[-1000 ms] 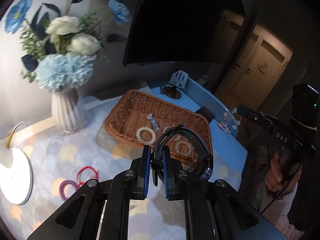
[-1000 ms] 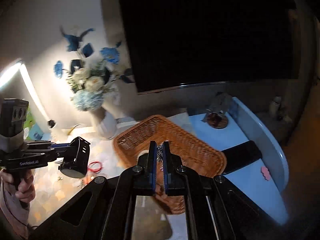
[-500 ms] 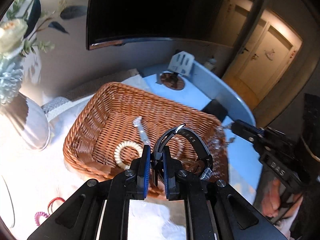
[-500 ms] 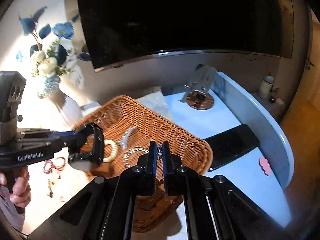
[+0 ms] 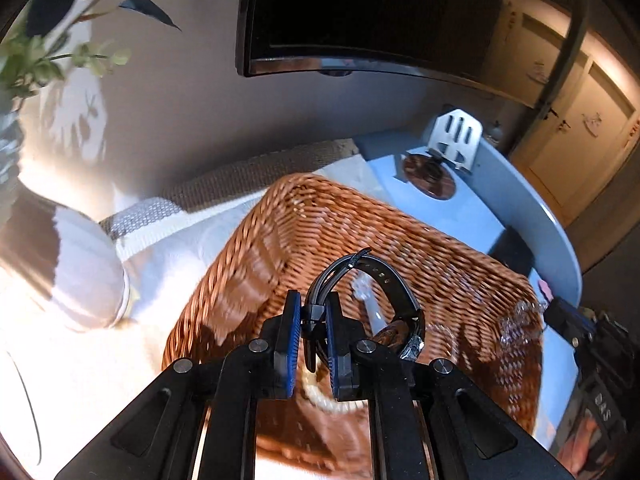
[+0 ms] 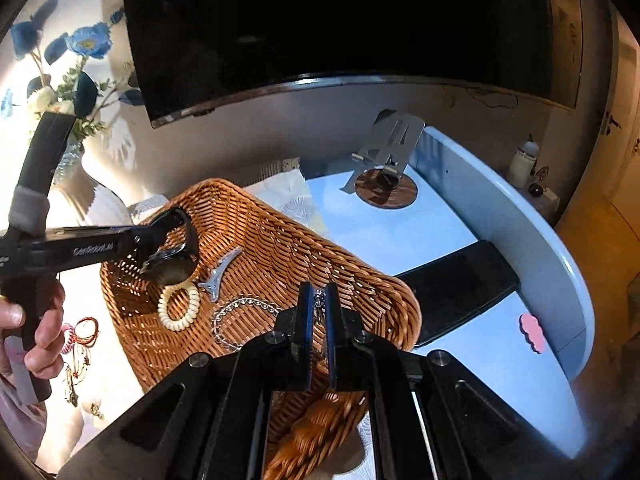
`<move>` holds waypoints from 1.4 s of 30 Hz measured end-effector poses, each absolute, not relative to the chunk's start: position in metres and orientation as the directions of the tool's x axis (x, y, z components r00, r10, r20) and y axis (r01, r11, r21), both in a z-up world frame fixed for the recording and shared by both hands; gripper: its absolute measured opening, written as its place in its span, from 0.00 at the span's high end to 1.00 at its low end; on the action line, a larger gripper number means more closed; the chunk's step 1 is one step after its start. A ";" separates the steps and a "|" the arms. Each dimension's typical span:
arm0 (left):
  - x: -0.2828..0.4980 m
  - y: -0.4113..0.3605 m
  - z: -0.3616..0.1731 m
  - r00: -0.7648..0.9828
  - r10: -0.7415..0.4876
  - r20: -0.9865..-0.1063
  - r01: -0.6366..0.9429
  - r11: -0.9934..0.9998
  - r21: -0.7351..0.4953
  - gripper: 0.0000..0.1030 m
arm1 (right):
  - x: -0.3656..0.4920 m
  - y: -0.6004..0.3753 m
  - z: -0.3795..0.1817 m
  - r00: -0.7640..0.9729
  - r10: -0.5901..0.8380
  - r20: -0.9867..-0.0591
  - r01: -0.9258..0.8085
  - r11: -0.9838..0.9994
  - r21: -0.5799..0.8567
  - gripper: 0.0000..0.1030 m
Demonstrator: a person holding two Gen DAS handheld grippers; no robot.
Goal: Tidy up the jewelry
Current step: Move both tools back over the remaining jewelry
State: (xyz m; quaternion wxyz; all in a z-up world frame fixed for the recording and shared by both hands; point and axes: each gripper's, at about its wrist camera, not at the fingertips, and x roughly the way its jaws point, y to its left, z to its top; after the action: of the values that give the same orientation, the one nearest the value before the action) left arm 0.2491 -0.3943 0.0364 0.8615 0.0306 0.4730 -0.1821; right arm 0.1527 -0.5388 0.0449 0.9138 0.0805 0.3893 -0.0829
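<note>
Right gripper [image 6: 319,322] over near rim of wicker basket [image 6: 280,236], jaws nearly together, clamped on a silver chain [image 6: 240,316] that trails down onto the basket floor. Left gripper [image 6: 160,236] enters from the left, gripping a black watch [image 6: 172,264] by its strap, watch inside the basket above the floor. On basket floor: cream spiral hair tie [image 6: 179,307], silver hair clip [image 6: 218,276]. Black phone [image 6: 460,284] on blue table [image 6: 500,360], right of basket.
</note>
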 end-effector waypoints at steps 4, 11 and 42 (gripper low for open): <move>0.265 -0.402 0.025 0.489 -0.235 -0.840 0.327 0.942 -0.073 0.84 | 0.164 -0.539 0.034 0.665 -0.082 -0.742 0.218 0.972 0.088 0.94; 0.252 -0.380 0.048 0.497 -0.303 -0.813 0.351 0.927 -0.130 0.78 | 0.158 -0.545 0.039 0.710 0.002 -0.704 0.196 0.960 0.200 0.84; -0.006 -0.045 -0.007 0.756 -0.146 -0.638 -0.021 0.969 -0.248 0.23 | 0.110 -0.319 -0.022 0.688 0.259 -0.678 -0.071 0.954 0.292 0.35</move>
State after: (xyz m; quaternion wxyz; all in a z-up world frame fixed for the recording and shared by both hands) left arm -0.0058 -0.0451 -0.0071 0.9291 -0.1206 0.3479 -0.0336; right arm 0.1105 -0.3185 -0.0223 0.9105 0.1222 0.3845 0.0908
